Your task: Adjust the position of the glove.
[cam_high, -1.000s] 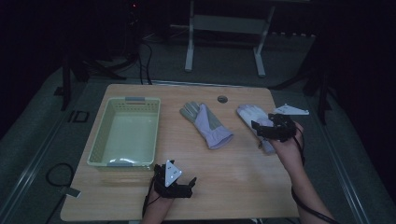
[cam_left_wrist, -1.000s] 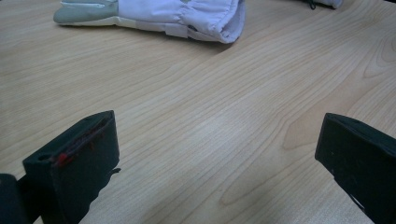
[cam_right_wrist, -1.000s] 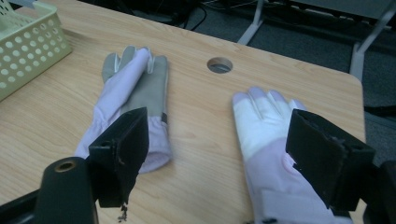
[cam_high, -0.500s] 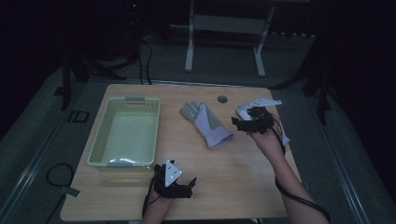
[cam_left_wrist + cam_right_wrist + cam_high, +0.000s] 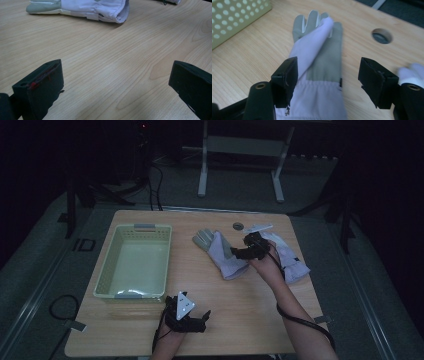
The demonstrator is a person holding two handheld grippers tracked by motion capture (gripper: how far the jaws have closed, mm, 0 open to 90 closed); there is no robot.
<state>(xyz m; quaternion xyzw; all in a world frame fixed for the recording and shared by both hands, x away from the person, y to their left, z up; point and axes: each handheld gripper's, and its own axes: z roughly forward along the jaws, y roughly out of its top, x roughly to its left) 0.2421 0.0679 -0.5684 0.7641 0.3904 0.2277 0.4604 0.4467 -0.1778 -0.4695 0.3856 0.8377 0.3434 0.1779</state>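
A: Starting at the left of the wooden table (image 5: 240, 320), there's a pale green basket (image 5: 134, 261), nothing in it that I can make out. Just below it the left gripper (image 5: 192, 316) rests near the front edge, jaws spread wide with only bare wood between them.

B: And moving right?

A: A work glove (image 5: 319, 65) lies flat mid-table, grey fingers pointing toward the far side, lavender cuff toward the person. The right gripper (image 5: 328, 82) hovers over that cuff, jaws apart, one either side of it, nothing pinched yet.

B: How would it handle?

A: Soft and limp, I'd say. Light fabric, and a fold of the lavender back is already flopped over the grey palm. It'll drape, not hold shape. The cuff looks the best spot: doubled cloth, thick enough to bite.

B: Anything further right?

A: A second glove (image 5: 290, 260) just beside the right hand (image 5: 267, 265), partly hidden by it. There's also a round hole (image 5: 382, 35) in the tabletop beyond.
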